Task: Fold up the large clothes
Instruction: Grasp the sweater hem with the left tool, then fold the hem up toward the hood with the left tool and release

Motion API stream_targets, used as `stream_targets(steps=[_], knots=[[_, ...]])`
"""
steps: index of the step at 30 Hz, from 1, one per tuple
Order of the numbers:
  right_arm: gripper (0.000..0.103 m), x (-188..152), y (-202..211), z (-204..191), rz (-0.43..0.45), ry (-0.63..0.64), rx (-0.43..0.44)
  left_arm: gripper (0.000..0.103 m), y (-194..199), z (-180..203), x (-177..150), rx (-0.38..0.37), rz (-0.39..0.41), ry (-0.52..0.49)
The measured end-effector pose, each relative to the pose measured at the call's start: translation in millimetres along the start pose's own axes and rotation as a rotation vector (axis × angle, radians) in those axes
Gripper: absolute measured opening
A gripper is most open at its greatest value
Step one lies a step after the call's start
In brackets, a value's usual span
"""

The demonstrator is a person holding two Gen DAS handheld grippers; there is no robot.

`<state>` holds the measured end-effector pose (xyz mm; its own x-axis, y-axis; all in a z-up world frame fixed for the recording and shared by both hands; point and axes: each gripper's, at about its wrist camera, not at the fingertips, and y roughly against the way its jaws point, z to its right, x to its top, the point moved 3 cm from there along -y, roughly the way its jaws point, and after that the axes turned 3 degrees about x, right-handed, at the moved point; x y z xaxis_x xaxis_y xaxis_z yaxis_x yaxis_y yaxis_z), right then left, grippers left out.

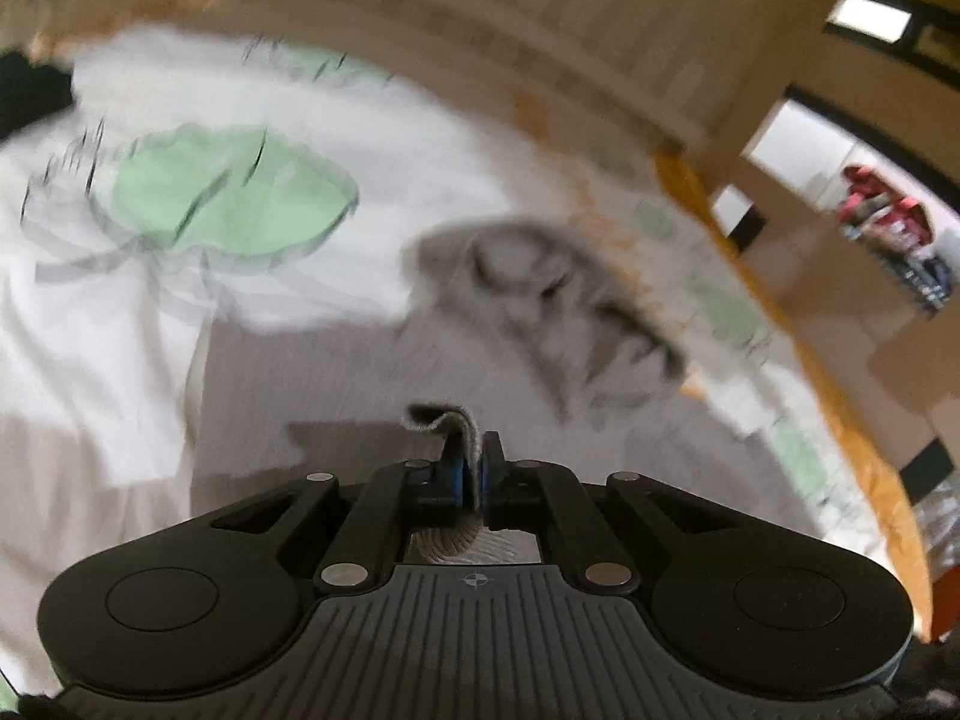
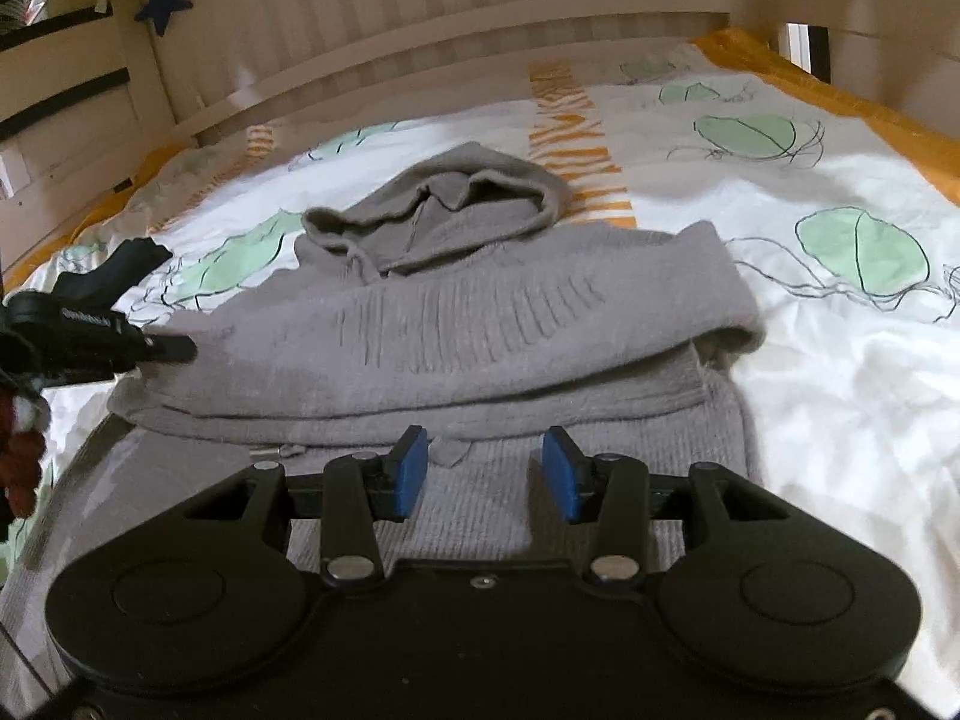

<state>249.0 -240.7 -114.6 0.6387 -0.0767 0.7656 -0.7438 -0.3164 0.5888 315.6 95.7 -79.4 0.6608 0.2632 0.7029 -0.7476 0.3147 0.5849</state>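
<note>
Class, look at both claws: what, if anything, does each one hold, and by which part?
The left claw is shut on the grey hooded sweater, pinching a fold at its edge. The right claw is open above the sweater and holds nothing.

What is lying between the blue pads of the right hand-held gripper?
In the right wrist view, the right hand-held gripper is open over the grey hooded sweater. Only the sweater's ribbed knit shows in the gap; the pads do not press on it.

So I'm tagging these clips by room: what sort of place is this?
Most likely a bedroom: a duvet printed with green leaves, a slatted bed frame behind it, and a grey hoodie laid out.
</note>
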Motion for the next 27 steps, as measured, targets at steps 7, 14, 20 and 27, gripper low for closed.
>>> stream_targets(steps=[7,14,20,27], knots=[[0.055,8.4,-15.7,10.9,-0.009,0.021,-0.019,0.005,34.7,38.0,48.8,-0.073,0.131,-0.078],[0.059,20.9,-29.3,43.3,0.006,-0.041,-0.069,0.005,38.1,25.6,53.4,-0.011,0.162,-0.104],[0.057,13.0,-30.6,58.9,0.003,-0.062,-0.075,0.005,-1.2,-26.3,21.2,0.105,0.02,-0.011],[0.057,12.9,-31.7,57.0,-0.002,-0.042,-0.085,0.017,-19.0,-68.2,-15.8,0.239,-0.06,-0.031]])
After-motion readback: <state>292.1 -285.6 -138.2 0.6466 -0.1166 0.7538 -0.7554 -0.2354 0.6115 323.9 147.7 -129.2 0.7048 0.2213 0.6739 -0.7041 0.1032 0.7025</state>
